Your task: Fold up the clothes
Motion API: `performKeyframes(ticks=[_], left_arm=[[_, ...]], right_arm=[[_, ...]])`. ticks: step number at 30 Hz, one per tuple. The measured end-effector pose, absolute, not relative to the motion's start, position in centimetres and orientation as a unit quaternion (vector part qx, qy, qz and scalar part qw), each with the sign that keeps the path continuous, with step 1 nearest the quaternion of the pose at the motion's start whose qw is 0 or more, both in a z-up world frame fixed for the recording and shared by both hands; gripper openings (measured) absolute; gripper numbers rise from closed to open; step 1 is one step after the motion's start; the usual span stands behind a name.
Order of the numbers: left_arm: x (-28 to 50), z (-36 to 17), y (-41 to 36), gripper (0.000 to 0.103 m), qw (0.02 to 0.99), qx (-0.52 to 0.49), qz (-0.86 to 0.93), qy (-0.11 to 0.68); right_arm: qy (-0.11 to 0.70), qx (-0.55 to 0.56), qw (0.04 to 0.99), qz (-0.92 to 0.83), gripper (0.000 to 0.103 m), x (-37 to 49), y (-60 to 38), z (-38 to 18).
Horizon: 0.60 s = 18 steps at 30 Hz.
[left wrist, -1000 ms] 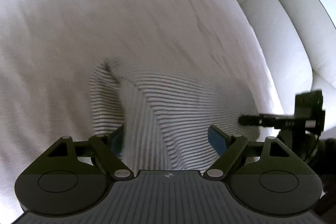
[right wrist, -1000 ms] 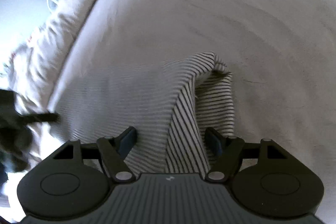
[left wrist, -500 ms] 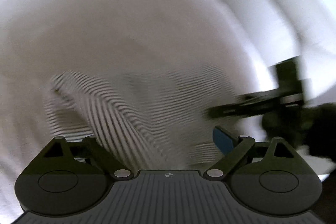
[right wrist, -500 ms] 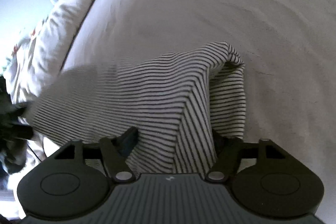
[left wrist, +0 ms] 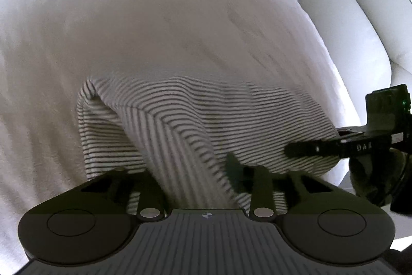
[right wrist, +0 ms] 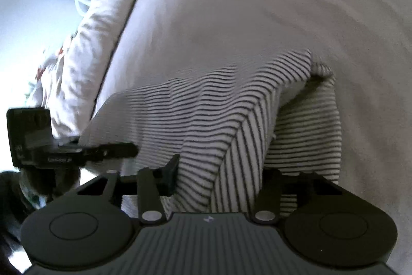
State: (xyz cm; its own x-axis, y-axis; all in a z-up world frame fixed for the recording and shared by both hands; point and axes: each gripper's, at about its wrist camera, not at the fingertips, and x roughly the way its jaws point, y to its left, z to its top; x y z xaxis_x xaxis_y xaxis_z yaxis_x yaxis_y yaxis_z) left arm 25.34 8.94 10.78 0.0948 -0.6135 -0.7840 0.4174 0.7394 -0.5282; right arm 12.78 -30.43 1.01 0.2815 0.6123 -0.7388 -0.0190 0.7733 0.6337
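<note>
Left wrist view first: my left gripper [left wrist: 190,172] has closed in on a bunch of the striped shirt [left wrist: 195,120], cloth pinched between the fingers. The shirt runs away from it across the white bedsheet [left wrist: 154,17], long axis going sideways toward my right gripper [left wrist: 303,149], which pokes in past the shirt's far edge. Over on the right wrist view, the left gripper [right wrist: 121,148] shows just off the shirt's [right wrist: 206,107] left edge, and my right gripper [right wrist: 219,174] is clamped on a ridge of fabric too. So each hand's got a near corner, neither one closer, and the shirt tents up ahead of both. I'd guess the next move carries that held edge forward over the far part. Compared with a second ago, both sets of fingers were wide open around the cloth; now they've pinched in and lifted.
</note>
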Motion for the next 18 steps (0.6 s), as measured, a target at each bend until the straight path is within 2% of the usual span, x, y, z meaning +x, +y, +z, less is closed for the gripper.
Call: performKeyframes(ticks=[4,8,10,13,15,18], left_arm=[[22.8,13.7,9.7,0.028,0.719,-0.076,-0.399,0.564],[21.6,12.6,10.3,0.038,0.715,-0.069,-0.38,0.583],[22.0,10.3,10.7,0.033,0.717,-0.077,-0.343,0.602],[23.0,8.8,11.1,0.032,0.712,-0.098,-0.32,0.617],[23.0,10.4,11.3,0.029,0.719,-0.086,-0.345,0.597],[22.9,12.3,11.3,0.032,0.733,-0.06,-0.349,0.58]], right_arm=[[0.567,0.241,0.748,0.246,0.04,10.0,-31.4,3.7],[0.582,0.232,0.74,0.244,0.043,8.1,-31.7,4.0],[0.592,0.212,0.746,0.221,0.044,7.7,-31.3,2.5],[0.6,0.207,0.746,0.2,0.044,7.9,-30.7,0.6],[0.594,0.202,0.751,0.208,0.043,8.1,-30.7,1.2],[0.577,0.2,0.76,0.221,0.043,8.0,-31.2,2.8]])
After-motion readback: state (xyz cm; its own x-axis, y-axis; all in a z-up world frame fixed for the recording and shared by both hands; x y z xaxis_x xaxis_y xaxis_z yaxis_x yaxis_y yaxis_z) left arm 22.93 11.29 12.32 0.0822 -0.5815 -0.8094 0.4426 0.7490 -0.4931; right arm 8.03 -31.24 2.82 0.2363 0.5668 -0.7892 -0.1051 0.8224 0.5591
